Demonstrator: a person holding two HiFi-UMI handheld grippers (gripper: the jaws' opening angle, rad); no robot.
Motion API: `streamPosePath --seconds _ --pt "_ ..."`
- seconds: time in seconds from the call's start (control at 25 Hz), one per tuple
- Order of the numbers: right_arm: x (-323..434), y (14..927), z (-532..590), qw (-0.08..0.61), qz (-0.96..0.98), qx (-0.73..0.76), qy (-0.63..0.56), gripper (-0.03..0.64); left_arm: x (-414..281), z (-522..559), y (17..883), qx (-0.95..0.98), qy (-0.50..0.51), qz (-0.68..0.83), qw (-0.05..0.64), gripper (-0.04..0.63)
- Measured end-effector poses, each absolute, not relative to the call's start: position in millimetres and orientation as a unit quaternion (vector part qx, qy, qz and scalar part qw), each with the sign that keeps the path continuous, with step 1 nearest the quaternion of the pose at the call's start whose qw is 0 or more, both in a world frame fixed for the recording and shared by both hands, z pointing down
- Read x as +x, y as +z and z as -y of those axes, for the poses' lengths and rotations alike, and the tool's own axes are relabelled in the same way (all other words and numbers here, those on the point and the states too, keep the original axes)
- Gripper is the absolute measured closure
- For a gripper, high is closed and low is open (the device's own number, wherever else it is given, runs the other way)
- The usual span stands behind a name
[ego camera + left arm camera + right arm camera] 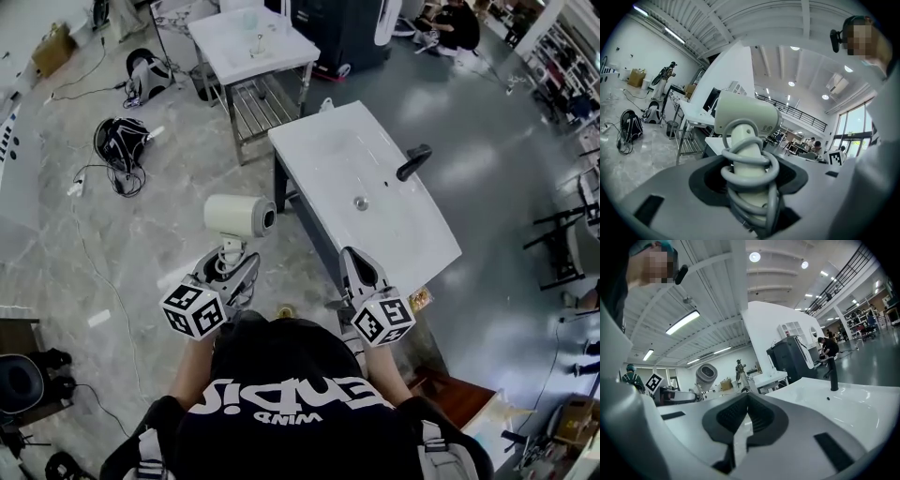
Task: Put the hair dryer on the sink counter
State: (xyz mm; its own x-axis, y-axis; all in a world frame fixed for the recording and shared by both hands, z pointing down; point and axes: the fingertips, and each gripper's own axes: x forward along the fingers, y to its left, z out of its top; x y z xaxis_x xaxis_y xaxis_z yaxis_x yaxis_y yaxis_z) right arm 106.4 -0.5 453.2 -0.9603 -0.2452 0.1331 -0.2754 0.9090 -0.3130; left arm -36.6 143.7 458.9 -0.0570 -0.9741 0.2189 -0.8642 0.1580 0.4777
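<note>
Clamped by its handle in the left gripper (229,262), the hair dryer (238,216) was held left of the sink surface (323,155), best lowered flat onto it; the right gripper (356,262) was closed, empty.

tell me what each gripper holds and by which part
The left gripper holds the hair dryer by its cord-wrapped handle; the right gripper holds nothing, jaws together.

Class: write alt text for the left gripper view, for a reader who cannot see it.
The left gripper clamps the upright handle of a white hair dryer, its grey cord coiled round it. Behind stands a white counter in a bright hall.
</note>
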Motion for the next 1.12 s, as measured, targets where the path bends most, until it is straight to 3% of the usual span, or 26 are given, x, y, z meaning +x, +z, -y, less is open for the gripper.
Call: streamPosePath --seconds 0.64,1.12 --pt "91.5 467.6 25.3 0.05 0.973 0.137 0.177 0.598 -54.5 -120.1 468.3 0.634 -0.112 0.72 0.259 0.333" --pt "24.5 473.4 56.1 0.054 0.975 0.135 0.17 0.598 -113.9 -71.8 467.7 0.65 -0.113 0.708 0.253 0.333"
